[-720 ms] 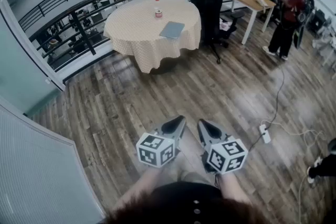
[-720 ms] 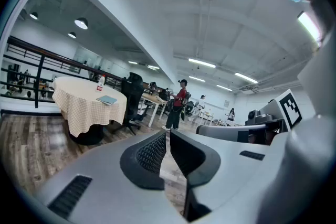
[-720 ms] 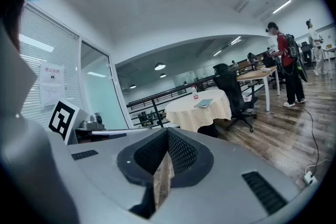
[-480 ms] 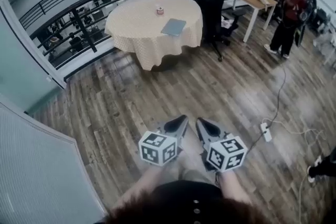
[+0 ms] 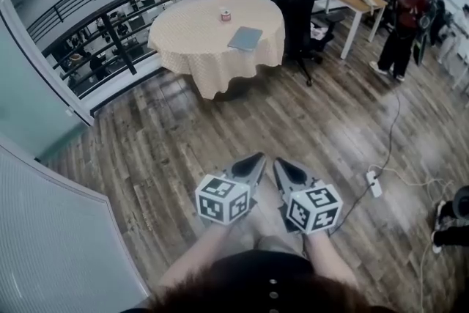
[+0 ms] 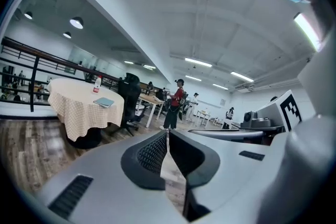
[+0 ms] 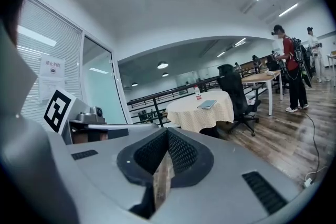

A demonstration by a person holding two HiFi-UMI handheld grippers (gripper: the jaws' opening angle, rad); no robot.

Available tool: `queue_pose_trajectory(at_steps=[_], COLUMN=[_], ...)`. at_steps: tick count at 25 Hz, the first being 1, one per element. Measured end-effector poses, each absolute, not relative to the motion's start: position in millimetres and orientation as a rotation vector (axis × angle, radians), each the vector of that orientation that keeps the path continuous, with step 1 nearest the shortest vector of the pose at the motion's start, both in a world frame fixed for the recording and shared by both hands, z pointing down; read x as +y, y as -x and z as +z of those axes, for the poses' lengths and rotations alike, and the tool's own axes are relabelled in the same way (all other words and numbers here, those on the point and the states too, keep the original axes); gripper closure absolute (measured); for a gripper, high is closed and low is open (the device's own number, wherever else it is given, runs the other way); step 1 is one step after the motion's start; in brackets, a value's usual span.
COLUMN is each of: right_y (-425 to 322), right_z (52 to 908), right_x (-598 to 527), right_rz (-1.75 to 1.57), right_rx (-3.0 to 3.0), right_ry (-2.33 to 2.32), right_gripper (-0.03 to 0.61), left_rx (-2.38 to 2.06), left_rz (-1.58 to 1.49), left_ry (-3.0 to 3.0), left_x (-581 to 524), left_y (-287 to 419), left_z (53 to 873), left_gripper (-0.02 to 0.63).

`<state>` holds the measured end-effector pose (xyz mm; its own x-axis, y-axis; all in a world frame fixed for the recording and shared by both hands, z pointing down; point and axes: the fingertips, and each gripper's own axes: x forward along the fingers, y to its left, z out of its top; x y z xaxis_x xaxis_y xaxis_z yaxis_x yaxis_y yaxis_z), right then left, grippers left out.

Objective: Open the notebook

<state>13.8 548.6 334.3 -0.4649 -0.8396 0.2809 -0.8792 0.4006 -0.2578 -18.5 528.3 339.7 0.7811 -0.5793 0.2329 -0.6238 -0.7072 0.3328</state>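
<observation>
A round table (image 5: 189,37) under a checked cloth stands well apart from the left gripper (image 5: 250,166) and right gripper (image 5: 285,169). Both have their jaws pressed together, with nothing between them. The closed notebook (image 5: 245,38) lies near the table's right edge, and a bottle (image 5: 224,12) stands toward its far edge.

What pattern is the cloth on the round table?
A fine beige-and-white check; the tablecloth shows it best in the head view.
</observation>
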Motion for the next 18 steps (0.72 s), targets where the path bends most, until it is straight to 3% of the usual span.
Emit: queue_pose_trajectory(at_steps=[18], right_y=[6], right_z=[343], right_x=[483], right_rz=[0.583], right_rx=[-2.549], right_ry=[-1.68], right_gripper=[0.568], left_rx=[-0.877], left_rz=[0.154], left_ry=[-2.541], left_x=[465], left_y=[53], left_z=[362], left_gripper=[0.591])
